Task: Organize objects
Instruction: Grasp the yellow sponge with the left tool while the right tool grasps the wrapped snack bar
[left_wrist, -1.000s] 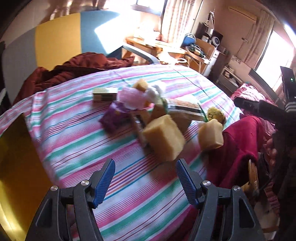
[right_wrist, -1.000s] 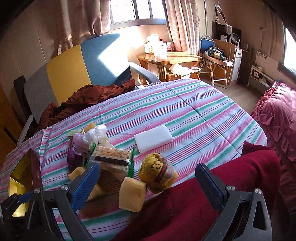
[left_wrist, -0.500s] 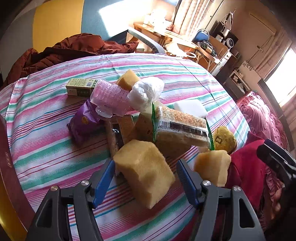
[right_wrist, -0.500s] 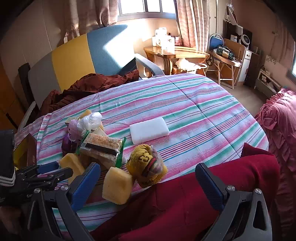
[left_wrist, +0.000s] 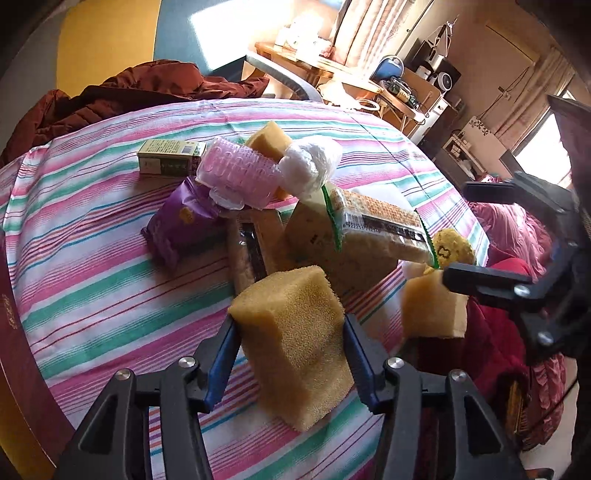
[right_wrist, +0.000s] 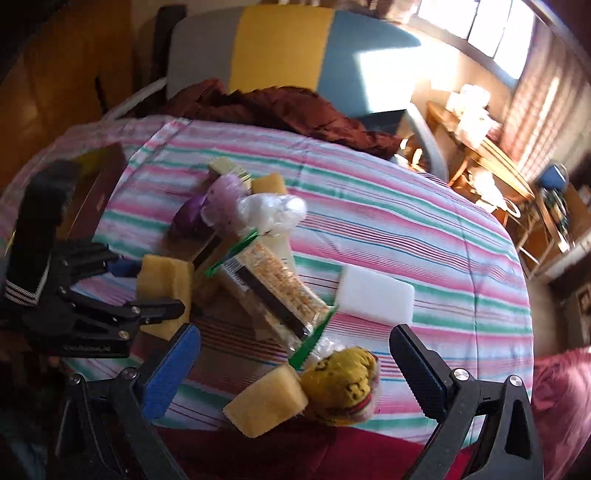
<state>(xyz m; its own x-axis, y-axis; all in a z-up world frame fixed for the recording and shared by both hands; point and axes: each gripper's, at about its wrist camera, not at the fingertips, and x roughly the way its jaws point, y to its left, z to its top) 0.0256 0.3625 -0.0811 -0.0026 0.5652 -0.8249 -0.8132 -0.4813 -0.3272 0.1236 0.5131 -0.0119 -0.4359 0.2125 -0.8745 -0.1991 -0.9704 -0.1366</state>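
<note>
A pile of items lies on the striped cloth. My left gripper has a big yellow sponge block between its blue pads. The jaws are closing and the pads touch the block's sides. The right wrist view shows the same left gripper around that sponge. My right gripper stands wide open above a smaller sponge and a yellow plush toy, touching neither. The cracker pack, purple packet, pink roll and white bag ball lie behind.
A green box and a third sponge sit at the pile's far side. A white block lies to the right. Red fabric covers the near edge, a dark red box stands left, and a chair with a brown jacket stands behind.
My left gripper came down over the big sponge and its jaws narrowed onto it. My right gripper rolled and swung left over the small sponge and plush toy, still open.
</note>
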